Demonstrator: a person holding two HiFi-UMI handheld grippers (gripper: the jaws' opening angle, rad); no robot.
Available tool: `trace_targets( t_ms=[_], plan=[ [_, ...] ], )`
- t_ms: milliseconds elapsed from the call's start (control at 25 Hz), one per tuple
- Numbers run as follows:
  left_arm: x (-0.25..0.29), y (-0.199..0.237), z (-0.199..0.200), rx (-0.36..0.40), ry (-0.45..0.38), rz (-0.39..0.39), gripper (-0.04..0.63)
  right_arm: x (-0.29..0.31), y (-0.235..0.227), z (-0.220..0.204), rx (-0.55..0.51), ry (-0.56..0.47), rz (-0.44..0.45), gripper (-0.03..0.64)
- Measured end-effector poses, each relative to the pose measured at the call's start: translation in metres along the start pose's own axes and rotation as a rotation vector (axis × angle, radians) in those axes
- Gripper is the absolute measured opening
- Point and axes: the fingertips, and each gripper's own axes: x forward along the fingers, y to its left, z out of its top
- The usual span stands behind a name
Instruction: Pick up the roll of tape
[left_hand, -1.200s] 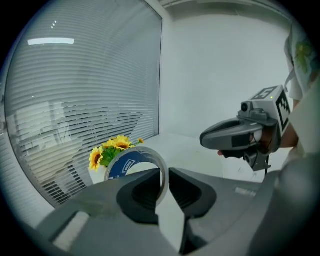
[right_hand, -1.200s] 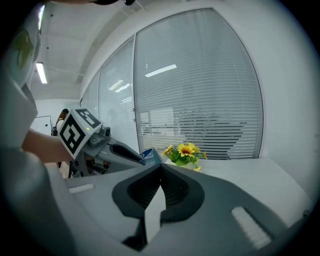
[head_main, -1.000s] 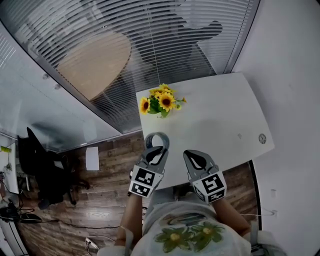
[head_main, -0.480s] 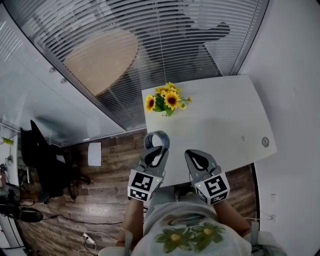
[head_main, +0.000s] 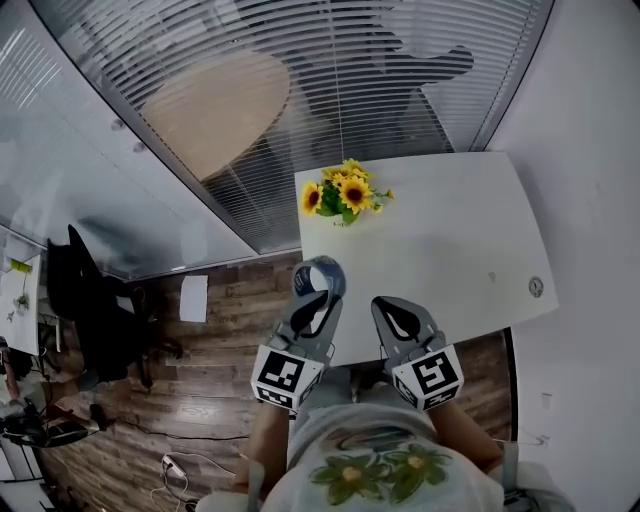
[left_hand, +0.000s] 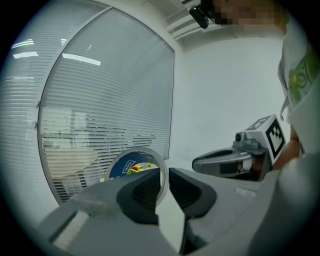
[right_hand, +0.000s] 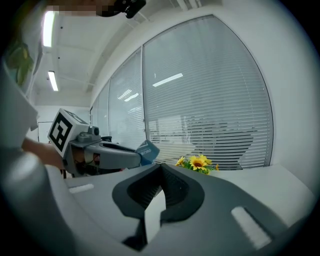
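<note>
The roll of clear tape with a blue core is held in the air over the near left edge of the white table. My left gripper is shut on its rim. In the left gripper view the roll stands upright between the pads, just beyond my left gripper. My right gripper hovers beside it on the right, shut and holding nothing. The right gripper view shows my right gripper with its tips together and the roll to its left.
A bunch of sunflowers stands at the table's far left corner. A small round object lies near the table's right edge. Left of the table, on the wooden floor, are a sheet of paper and a black chair. Glass with blinds runs behind the table.
My left gripper has risen a little toward the camera with the tape roll in it. The right gripper has hardly moved.
</note>
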Motion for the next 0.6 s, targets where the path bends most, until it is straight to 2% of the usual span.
trace_targets(
  t_ms=[600],
  plan=[
    [-0.026, -0.011, 0.002, 0.003, -0.019, 0.022, 0.063, -0.008, 0.027, 0.009, -0.023, -0.019, 0.032, -0.002]
  ],
)
